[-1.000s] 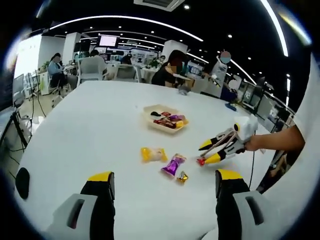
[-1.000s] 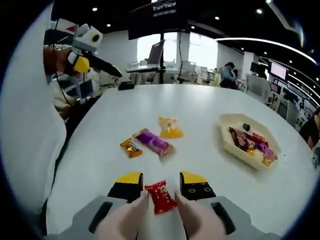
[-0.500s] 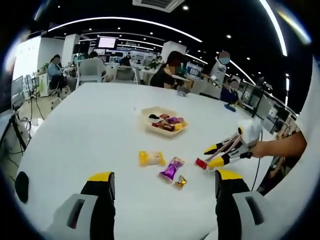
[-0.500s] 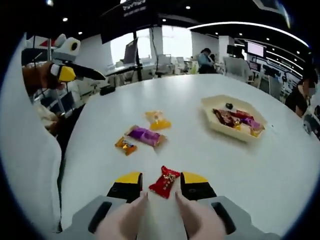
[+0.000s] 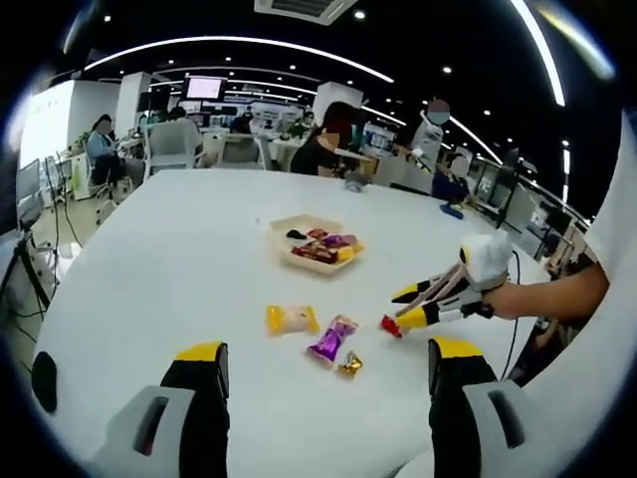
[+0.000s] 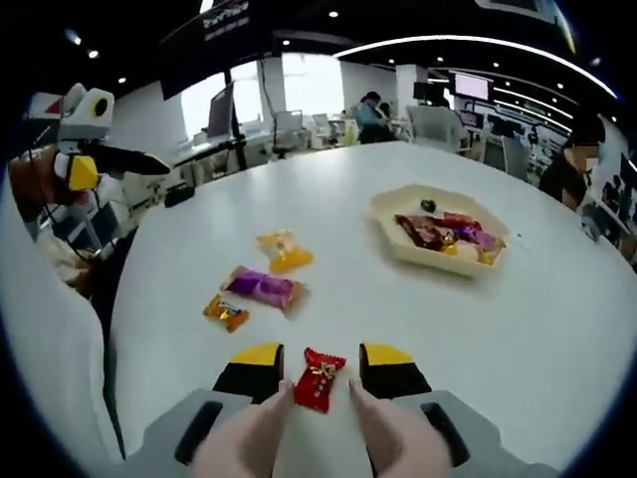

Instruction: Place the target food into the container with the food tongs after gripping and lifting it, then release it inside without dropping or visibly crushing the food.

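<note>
Candy in a red wrapper (image 6: 318,377) sits low centre between the right gripper (image 6: 321,370) tips, apparently clamped and lifted, so next comes carrying it to the tray (image 6: 440,261) at upper right; left gripper (image 5: 328,370) gapes idle.

In your right gripper view, the candy (image 6: 318,378) sits at the bottom centre between your right gripper (image 6: 321,360) jaws, on the table (image 6: 557,329). Three more sweets lie left of centre: one (image 6: 225,313) lowest, one (image 6: 263,288) just above it, one (image 6: 282,251) higher. The tray (image 6: 398,239) holding sweets lies upper right. Your left gripper (image 6: 85,164) hangs at the upper left
</note>
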